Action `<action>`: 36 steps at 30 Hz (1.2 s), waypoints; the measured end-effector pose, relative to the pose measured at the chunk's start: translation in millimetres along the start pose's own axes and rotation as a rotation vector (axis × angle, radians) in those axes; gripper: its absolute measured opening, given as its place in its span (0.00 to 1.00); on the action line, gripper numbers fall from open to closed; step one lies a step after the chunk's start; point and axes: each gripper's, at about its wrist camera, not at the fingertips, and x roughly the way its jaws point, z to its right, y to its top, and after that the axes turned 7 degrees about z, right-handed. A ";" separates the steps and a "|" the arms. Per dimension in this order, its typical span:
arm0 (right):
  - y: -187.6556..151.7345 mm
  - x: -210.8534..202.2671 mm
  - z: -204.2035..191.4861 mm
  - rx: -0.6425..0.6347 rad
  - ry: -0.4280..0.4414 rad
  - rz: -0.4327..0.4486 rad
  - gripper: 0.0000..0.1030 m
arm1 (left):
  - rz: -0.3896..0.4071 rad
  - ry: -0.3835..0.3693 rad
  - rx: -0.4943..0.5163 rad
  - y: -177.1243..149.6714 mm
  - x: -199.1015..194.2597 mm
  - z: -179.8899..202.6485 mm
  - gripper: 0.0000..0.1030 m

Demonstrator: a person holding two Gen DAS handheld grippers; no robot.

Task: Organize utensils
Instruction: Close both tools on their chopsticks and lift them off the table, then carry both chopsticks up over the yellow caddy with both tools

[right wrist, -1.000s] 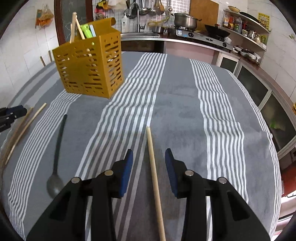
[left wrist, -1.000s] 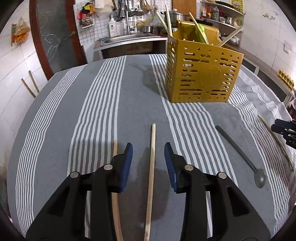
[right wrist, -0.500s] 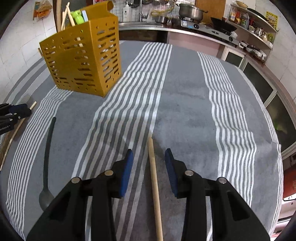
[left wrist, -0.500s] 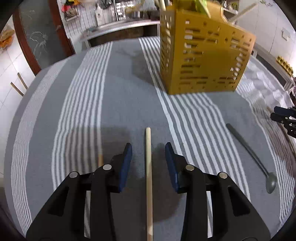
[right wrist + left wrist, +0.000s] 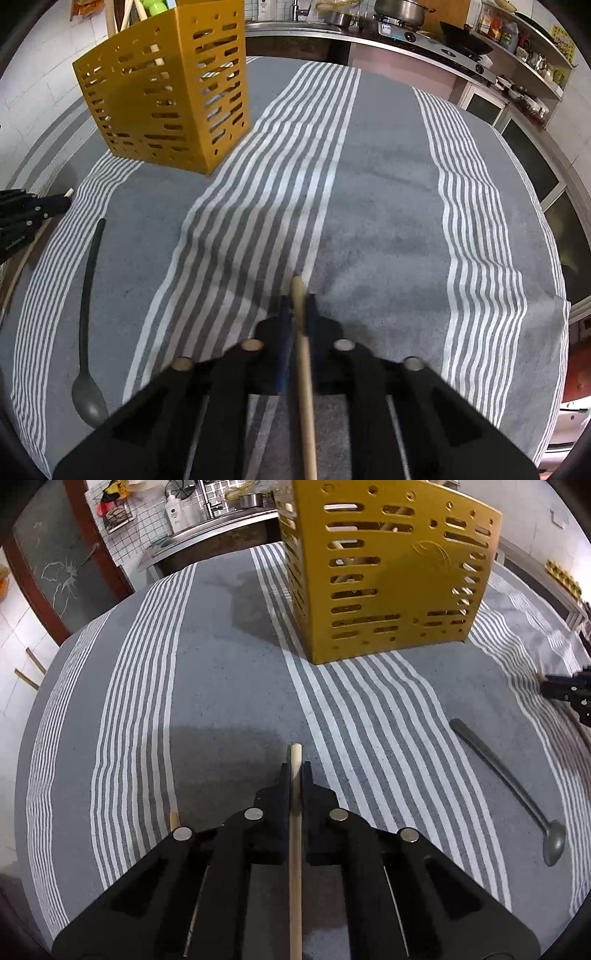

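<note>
My left gripper [image 5: 294, 771] is shut on a wooden chopstick [image 5: 295, 849] that runs back between its jaws, tip just past them. My right gripper [image 5: 300, 301] is shut on another wooden chopstick [image 5: 306, 376] in the same way. The yellow perforated utensil holder [image 5: 391, 572] stands ahead of the left gripper, with chopsticks inside; in the right wrist view it [image 5: 166, 96] stands far left. A dark grey spoon [image 5: 517, 786] lies on the striped cloth between the grippers, also seen in the right wrist view [image 5: 86, 314]. A second loose chopstick [image 5: 173, 818] lies left of the left gripper.
The grey and white striped cloth [image 5: 184, 686] covers the round table. The right gripper's tip [image 5: 565, 692] shows at the right edge of the left view; the left gripper [image 5: 26, 218] shows at the left edge of the right view. Kitchen sink and stove counters stand behind.
Both grippers have closed on their chopsticks; they were open around them before. Both have moved forward, nearer the yellow holder.
</note>
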 end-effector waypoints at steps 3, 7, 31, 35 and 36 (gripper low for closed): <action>-0.3 -4.1 4.6 0.023 0.011 0.015 0.06 | 0.011 -0.008 -0.016 1.4 -4.3 -3.1 0.04; 1.8 -21.1 8.4 0.055 0.020 0.073 0.06 | 0.071 -0.012 -0.034 9.7 -24.6 -7.1 0.04; 16.1 -162.1 -5.1 0.058 0.050 0.487 0.06 | 0.443 -0.060 -0.138 40.3 -168.1 -20.5 0.04; 16.6 -166.5 -9.2 0.054 0.053 0.498 0.06 | 0.448 -0.054 -0.133 38.8 -170.2 -19.9 0.04; 16.5 -167.5 -9.0 0.054 0.052 0.502 0.06 | 0.448 -0.054 -0.131 38.1 -170.6 -19.9 0.04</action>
